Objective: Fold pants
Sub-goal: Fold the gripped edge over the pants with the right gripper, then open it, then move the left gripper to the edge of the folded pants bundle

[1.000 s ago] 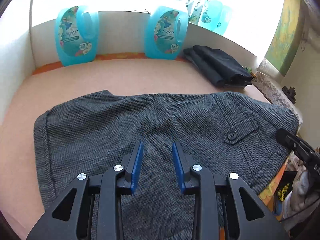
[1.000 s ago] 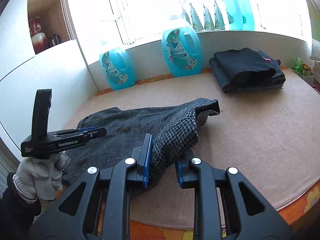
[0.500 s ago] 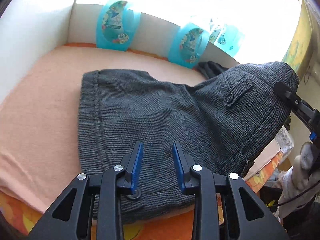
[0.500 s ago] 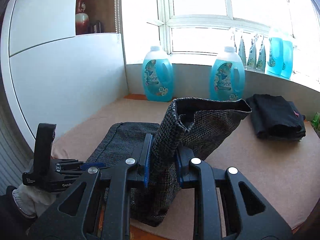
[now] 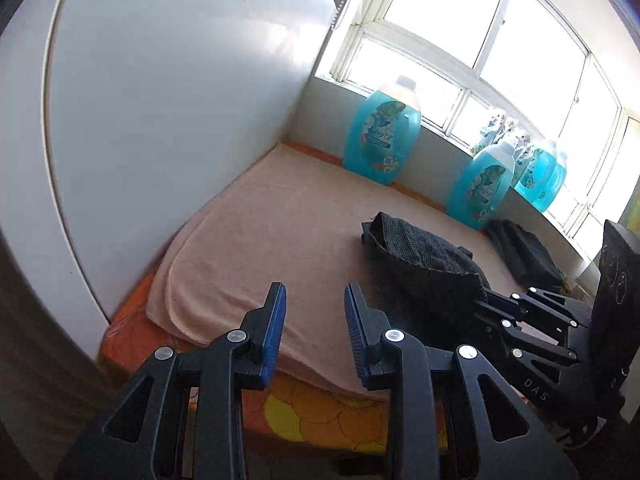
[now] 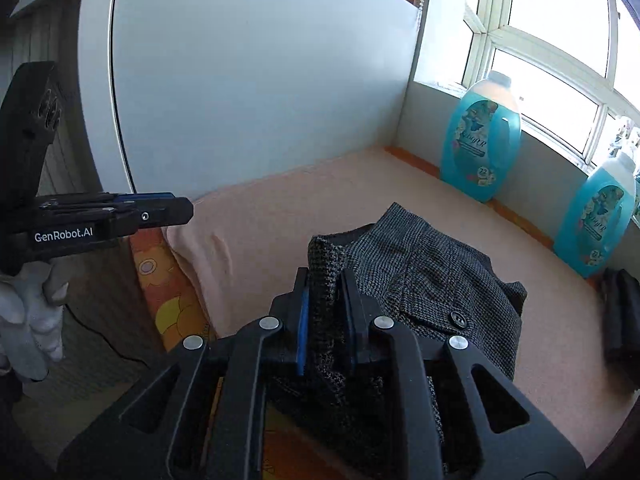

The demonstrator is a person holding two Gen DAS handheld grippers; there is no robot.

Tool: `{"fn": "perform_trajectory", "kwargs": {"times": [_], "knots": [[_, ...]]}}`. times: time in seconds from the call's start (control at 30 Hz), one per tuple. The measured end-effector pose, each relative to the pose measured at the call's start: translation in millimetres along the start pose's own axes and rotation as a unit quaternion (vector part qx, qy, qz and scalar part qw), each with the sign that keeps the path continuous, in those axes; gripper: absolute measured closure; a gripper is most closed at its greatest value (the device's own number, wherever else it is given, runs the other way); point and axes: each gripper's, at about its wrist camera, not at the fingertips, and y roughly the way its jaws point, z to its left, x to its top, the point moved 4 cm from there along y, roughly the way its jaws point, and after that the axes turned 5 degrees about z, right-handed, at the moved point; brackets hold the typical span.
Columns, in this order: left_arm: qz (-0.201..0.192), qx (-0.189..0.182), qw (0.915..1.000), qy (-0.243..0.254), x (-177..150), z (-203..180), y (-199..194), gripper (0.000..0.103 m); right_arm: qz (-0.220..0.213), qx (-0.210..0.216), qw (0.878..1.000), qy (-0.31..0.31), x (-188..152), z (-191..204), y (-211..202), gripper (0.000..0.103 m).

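A: Pants sit lower centre-right of the right wrist frame, grey tweed, bunched into a loose heap on the peach cloth-covered table. Button pocket faces up, right of the fingers.

B: Right gripper?

A: Clamped on a thick fold of the pants, fabric pinched between the 2 blue pads. Fold edge rises straight up from the fingers toward frame centre.

B: Left gripper?

A: Fingers spread apart, nothing between them. In the left wrist frame they point at bare table, lower centre.

B: So where do the pants lie from the left one?

A: To its right. In the left wrist frame the heap is centre-right, beside the right gripper, apart from the left fingertips. In the right wrist frame the left gripper is at left middle, off past the table edge, well apart from the cloth.

B: Long axis?

A: Heap runs roughly from lower centre toward right of the right wrist frame, away toward the blue bottles. Hard to be exact, it's crumpled.

B: Nearer hand?

A: Right, it's already on it. My guess: left must swing right to catch a free edge before any flattening.
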Motion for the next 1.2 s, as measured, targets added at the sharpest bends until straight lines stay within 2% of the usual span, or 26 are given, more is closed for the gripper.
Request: {"fn": "perform_trajectory", "kwargs": {"times": [0.1, 0.2, 0.3, 0.43, 0.5, 0.67, 0.8, 0.93, 1.1, 1.2], "knots": [[-0.002, 0.004, 1.0000, 0.000, -2.9, 2.9, -3.4, 0.075, 0.010, -0.001, 1.000, -0.016, -7.8, 10.5, 9.8, 0.089], [-0.001, 0.000, 1.0000, 0.004, -3.1, -0.4, -4.1, 0.075, 0.021, 0.016, 0.999, -0.021, -13.3, 12.9, 9.8, 0.089], [-0.005, -0.007, 0.9998, 0.018, 1.6, -13.3, -2.6, 0.075, 0.012, 0.043, 0.999, -0.009, -16.1, 6.2, -5.2, 0.084], [-0.012, -0.026, 0.9987, 0.043, 8.2, -37.7, -2.4, 0.075, -0.020, 0.084, 0.996, 0.032, -15.9, -17.4, -44.3, 0.058], [-0.014, -0.038, 0.9974, 0.060, 10.0, -52.9, -2.8, 0.074, -0.038, 0.096, 0.993, 0.053, -16.4, -36.2, -64.5, 0.055], [-0.004, -0.080, 0.9910, 0.107, 8.0, -98.4, 7.2, 0.074, -0.057, 0.049, 0.991, 0.115, -17.2, -106.9, -86.6, 0.051], [0.020, -0.100, 0.9851, 0.138, 1.6, -128.5, 30.0, 0.074, -0.028, 0.016, 0.983, 0.181, -22.8, -175.6, -65.5, 0.051], [0.044, -0.101, 0.9804, 0.163, -10.1, -145.1, 50.6, 0.074, 0.017, 0.028, 0.970, 0.239, -31.8, -230.0, -29.9, 0.051], [0.070, -0.091, 0.9781, 0.173, -23.7, -145.9, 66.0, 0.074, 0.047, 0.059, 0.959, 0.273, -40.0, -258.6, 3.3, 0.050], [0.085, -0.081, 0.9767, 0.180, -31.6, -142.0, 72.2, 0.074, 0.061, 0.065, 0.958, 0.274, -41.8, -261.1, 20.1, 0.050]]}}
